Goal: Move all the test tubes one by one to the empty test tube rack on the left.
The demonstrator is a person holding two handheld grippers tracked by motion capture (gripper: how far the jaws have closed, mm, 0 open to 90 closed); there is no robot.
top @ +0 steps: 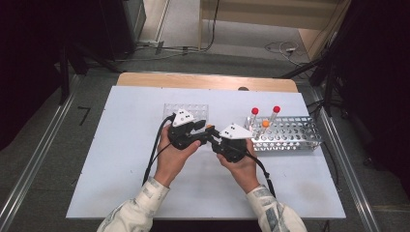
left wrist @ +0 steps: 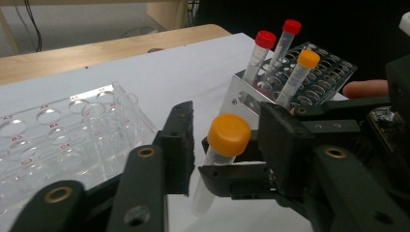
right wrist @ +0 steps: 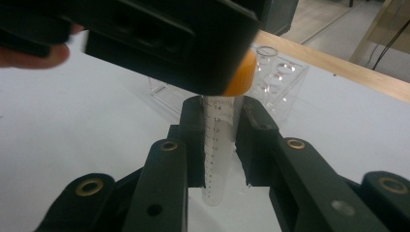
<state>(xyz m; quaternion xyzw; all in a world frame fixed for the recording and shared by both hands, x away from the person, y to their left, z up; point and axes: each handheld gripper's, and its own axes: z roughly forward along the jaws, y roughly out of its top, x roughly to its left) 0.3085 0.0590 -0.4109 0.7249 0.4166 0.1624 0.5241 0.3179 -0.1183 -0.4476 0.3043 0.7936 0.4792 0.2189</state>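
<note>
A clear graduated tube with an orange cap (right wrist: 220,145) stands upright between the jaws of my right gripper (right wrist: 220,125), which is shut on its body. In the left gripper view the orange-capped tube (left wrist: 227,137) rises between the jaws of my left gripper (left wrist: 225,130). Those jaws stand open on either side of the cap, with a gap showing. From above, the left gripper (top: 204,130) and right gripper (top: 213,138) meet at mid-table around the tube (top: 209,127). Part of the cap is hidden by the left gripper's jaw in the right gripper view.
A metal tube rack (top: 290,133) stands to the right, holding two red-capped tubes (top: 254,112) and an orange-capped one (top: 265,124). A clear plastic rack (top: 186,110) with one glass tube sits behind the left gripper. The white mat (top: 121,159) has free room left and front.
</note>
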